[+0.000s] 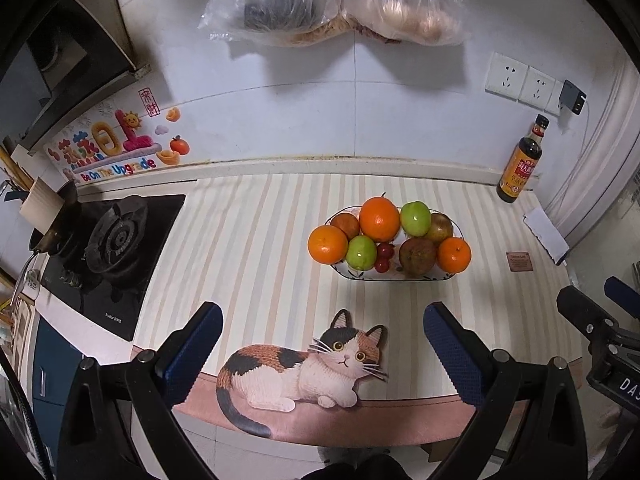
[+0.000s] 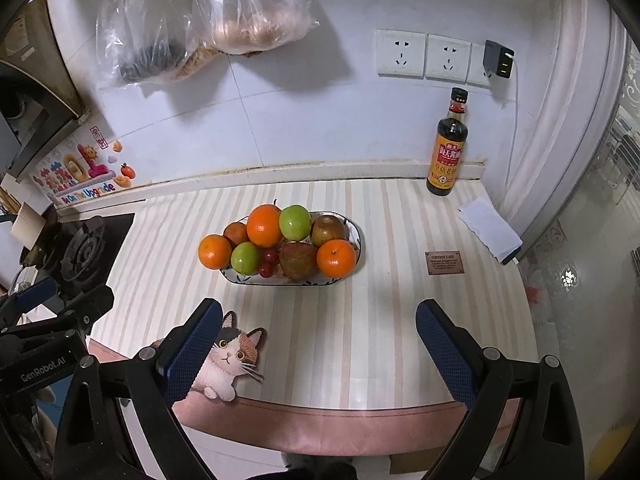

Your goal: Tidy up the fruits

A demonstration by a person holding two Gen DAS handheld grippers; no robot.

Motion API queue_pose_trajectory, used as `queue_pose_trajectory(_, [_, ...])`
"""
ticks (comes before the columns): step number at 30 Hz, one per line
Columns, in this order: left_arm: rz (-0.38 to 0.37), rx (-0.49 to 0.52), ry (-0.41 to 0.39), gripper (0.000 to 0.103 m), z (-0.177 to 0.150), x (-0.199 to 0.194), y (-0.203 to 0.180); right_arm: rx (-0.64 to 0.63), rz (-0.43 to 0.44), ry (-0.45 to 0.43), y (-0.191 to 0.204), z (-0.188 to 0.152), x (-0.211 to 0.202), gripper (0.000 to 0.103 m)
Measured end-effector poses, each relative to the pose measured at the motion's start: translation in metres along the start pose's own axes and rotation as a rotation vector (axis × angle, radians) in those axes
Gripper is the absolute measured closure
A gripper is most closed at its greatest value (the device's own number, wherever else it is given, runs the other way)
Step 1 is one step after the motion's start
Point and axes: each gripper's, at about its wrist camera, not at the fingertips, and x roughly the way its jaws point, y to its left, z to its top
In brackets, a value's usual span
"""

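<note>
All the fruit sits heaped in one oval bowl (image 1: 394,278) at mid-frame on the striped desk (image 1: 256,240), well apart from both claws, so the pile already looks gathered; that fits either fruit collected into the bowl or fruit waiting to be sorted out of it, and these views cannot settle which. Counted in the bowl: three oranges (image 1: 379,218), one on top at the back and one at each lower end; two green apples (image 1: 416,218); three brownish fruits (image 1: 417,256), kind unclear; and a small cluster of red grapes (image 1: 384,256) tucked low in the middle, about three showing. The big round fruits ring the rim, probably because that keeps the heap from rolling off. The left claw (image 1: 322,344) hangs at the bottom of its view with jaws spread wide and nothing between them, over a cat mat (image 1: 304,364). The right claw (image 2: 318,344) is likewise wide apart and empty, aimed at bare desk just below the bowl. One sauce bottle (image 2: 448,148) stands at the upper right by the wall.
</note>
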Motion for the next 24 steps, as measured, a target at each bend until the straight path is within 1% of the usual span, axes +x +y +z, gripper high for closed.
queue_pose_trajectory(13, [-0.014,-0.001,0.017,0.000,0.006,0.008,-0.003,-0.006,0.000,0.029,0.000,0.003,0.014,0.004])
queue_pose_trajectory(24, [-0.020,-0.011,0.028,0.000,0.008,0.014,0.001,-0.016,-0.002,0.037,0.002,0.005,0.018,0.004])
